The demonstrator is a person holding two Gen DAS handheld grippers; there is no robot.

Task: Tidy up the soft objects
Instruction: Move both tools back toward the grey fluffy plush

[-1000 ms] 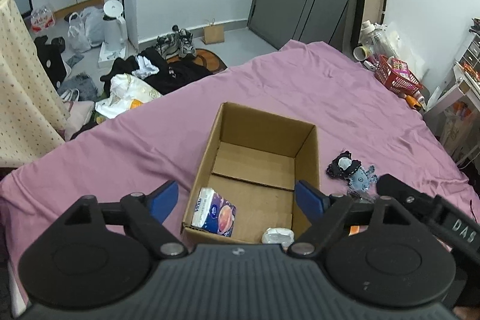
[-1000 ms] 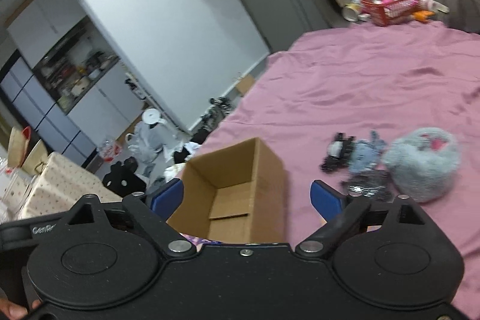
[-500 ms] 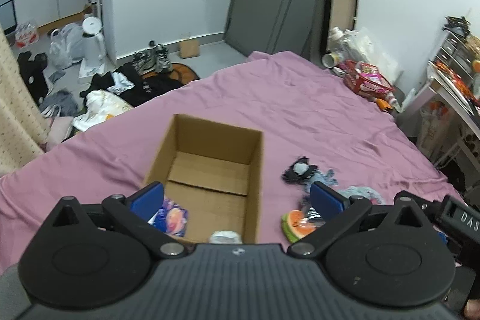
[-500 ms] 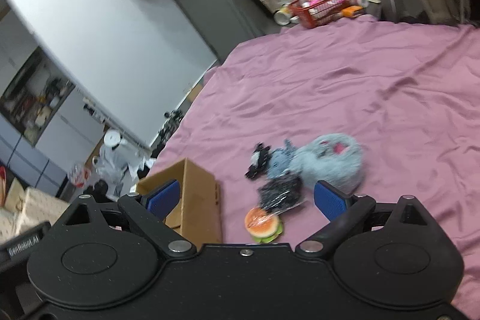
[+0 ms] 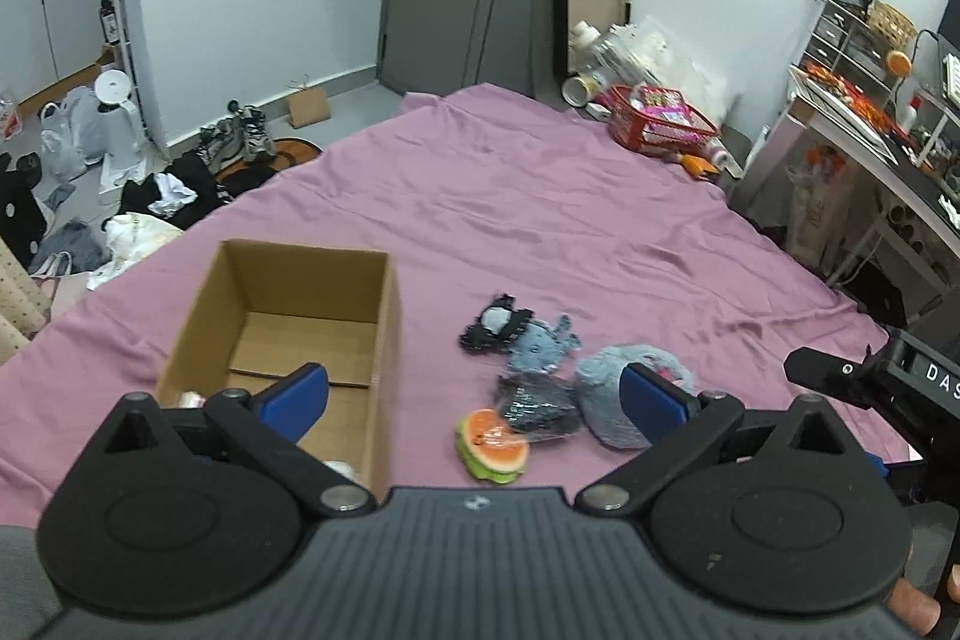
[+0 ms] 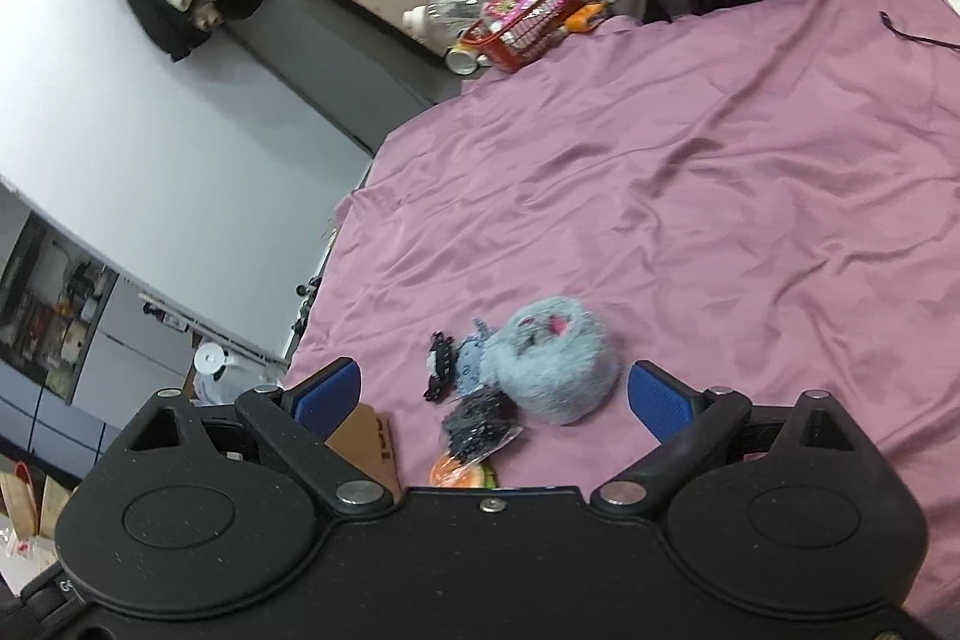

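An open cardboard box stands on the purple bed sheet, left of a small pile of soft toys. The pile holds a black-and-blue plush, a dark bagged item, a burger-shaped toy and a fluffy grey-blue plush. My left gripper hangs open above the box edge and the pile. In the right wrist view the fluffy plush lies between the fingers of my right gripper, which is open and above it. The dark bagged item and box corner show there too.
A red basket and bottles sit at the bed's far corner. Clothes, shoes and bags litter the floor to the left. A desk with shelves stands on the right. The other gripper's body shows at the right edge.
Both cameras have swung to the right, from the box toward the toy pile. The box has slid to the left of both views. Both grippers stay open.
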